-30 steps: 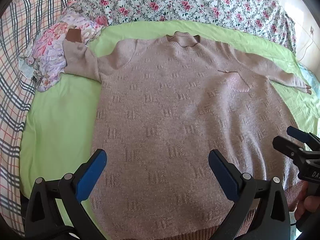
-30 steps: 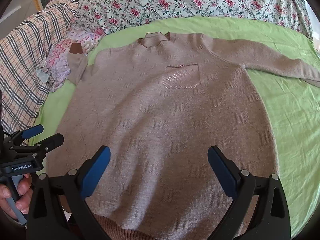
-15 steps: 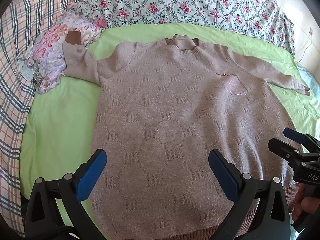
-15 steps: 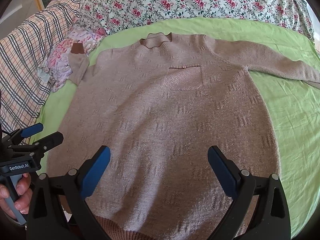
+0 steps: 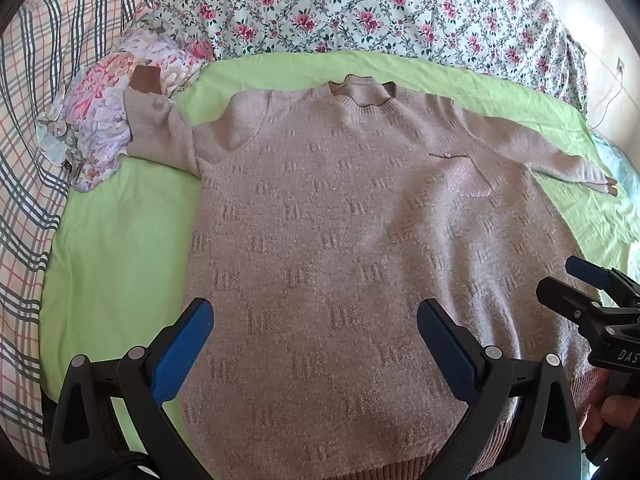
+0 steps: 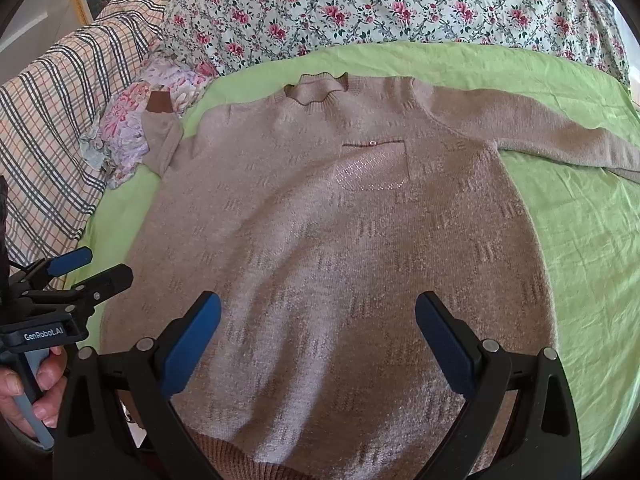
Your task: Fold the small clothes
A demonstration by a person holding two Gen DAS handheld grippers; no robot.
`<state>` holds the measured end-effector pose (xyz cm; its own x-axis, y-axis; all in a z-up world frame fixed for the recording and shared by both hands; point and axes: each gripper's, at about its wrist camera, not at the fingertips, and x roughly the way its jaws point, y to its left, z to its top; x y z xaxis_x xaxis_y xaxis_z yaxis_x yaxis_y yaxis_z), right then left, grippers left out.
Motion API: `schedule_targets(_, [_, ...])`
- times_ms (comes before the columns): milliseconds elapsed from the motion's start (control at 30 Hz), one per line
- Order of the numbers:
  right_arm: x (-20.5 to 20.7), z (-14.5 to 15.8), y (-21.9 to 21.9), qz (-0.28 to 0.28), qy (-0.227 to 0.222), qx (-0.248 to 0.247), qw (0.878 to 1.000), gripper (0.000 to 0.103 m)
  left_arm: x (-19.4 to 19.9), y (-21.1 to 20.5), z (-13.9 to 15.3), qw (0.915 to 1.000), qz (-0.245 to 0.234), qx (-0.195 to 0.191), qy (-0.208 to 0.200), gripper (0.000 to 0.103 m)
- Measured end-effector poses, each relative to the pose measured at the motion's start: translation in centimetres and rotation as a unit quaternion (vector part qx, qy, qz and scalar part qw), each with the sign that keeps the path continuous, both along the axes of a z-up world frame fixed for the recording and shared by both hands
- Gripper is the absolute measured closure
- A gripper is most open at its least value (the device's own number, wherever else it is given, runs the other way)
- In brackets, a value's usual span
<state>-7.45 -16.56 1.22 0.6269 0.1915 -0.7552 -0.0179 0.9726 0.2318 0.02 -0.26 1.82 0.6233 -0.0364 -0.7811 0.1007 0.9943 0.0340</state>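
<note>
A beige knitted sweater (image 5: 340,220) lies flat, front up, on a green sheet (image 5: 112,248), neck away from me, both sleeves spread out; it also shows in the right wrist view (image 6: 328,248). It has a sparkly chest pocket (image 6: 372,168). My left gripper (image 5: 314,344) is open and empty, above the sweater's lower left part. My right gripper (image 6: 318,332) is open and empty, above the lower middle of the sweater. Each gripper shows in the other's view: the right one (image 5: 576,288) at the sweater's right edge, the left one (image 6: 88,268) at its left edge.
A crumpled floral garment (image 5: 108,120) lies under the left sleeve's cuff. A floral quilt (image 5: 360,8) runs along the back, and a plaid blanket (image 5: 28,160) along the left. Bare green sheet lies left and right (image 6: 580,240) of the sweater.
Both grippers have drawn back slightly from the sweater, so it sits a little farther up in both views. The sweater itself has not moved.
</note>
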Motion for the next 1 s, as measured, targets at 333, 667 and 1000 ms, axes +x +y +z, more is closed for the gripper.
schedule_targets(333, [0.3, -0.1, -0.8, -0.008, 0.004, 0.018, 1.000, 0.005, 1.2, -0.2, -0.1, 0.9999, -0.001, -0.008, 0.015, 0.001])
schedule_targets(667, [0.1, -0.4, -7.8, -0.094, 0.005, 0.048, 0.994, 0.005, 4.5, -0.3, -0.6, 0.9997, 0.005, -0.007, 0.021, 0.001])
schedule_targets(1000, [-0.8, 0.9, -23.7, -0.261, -0.022, 0.072, 0.962, 0.018, 8.4, -1.7, -0.6, 0.9996, 0.011, -0.010, 0.025, 0.001])
